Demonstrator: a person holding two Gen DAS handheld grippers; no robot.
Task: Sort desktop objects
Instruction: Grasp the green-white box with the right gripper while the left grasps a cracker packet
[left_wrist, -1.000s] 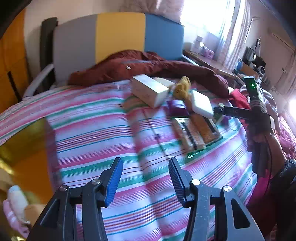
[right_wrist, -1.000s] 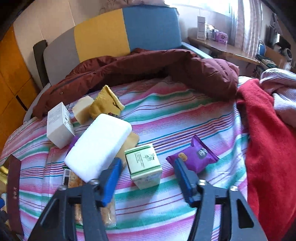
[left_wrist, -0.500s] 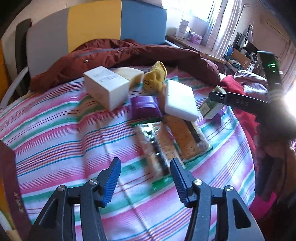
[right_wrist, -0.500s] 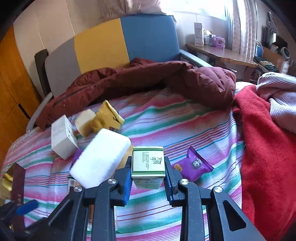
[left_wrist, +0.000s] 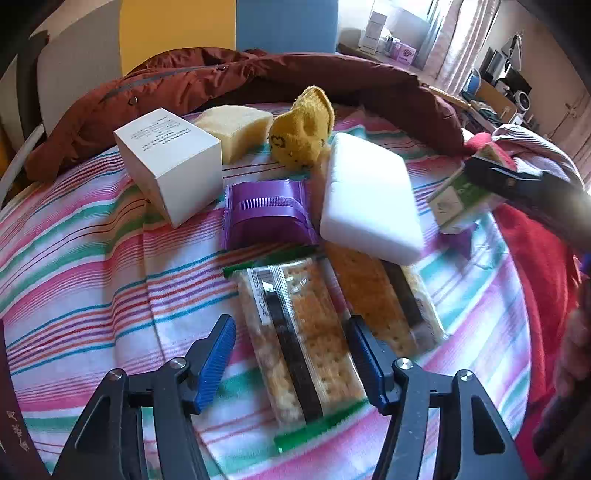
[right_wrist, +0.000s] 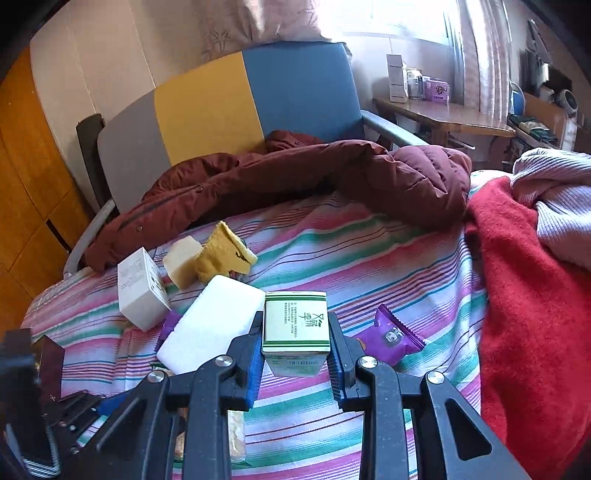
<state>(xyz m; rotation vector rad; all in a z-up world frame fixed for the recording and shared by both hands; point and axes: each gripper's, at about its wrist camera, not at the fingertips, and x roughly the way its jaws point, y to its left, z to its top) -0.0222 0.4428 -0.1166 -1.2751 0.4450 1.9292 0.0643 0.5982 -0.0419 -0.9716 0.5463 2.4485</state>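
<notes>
We find the green-and-white carton (right_wrist: 295, 328) clamped between the right gripper (right_wrist: 295, 354)'s blue pads, held upright just above the striped bedspread (right_wrist: 369, 266) near its right side, beside the red blanket (right_wrist: 535, 295). Just right of the carton, a purple snack packet (right_wrist: 395, 336) lies flat on the stripes. To its left a white foam block (right_wrist: 214, 325) rests tilted across other packets. Our left gripper (left_wrist: 291, 354) hovers with its jaws opening, a cracker pack (left_wrist: 299, 332) lying between them, pads apparently clear of it, though blur makes us unsure. A second cracker pack (left_wrist: 384, 299) lies just beside it, partly under the foam block. Toward the far edge sit a purple wrapped pack (left_wrist: 266, 214), a white box (left_wrist: 173, 162), a pale sponge (left_wrist: 236, 129) and a yellow knitted sock (left_wrist: 303, 129), close together. A maroon jacket (right_wrist: 295, 173) is heaped along that edge.
</notes>
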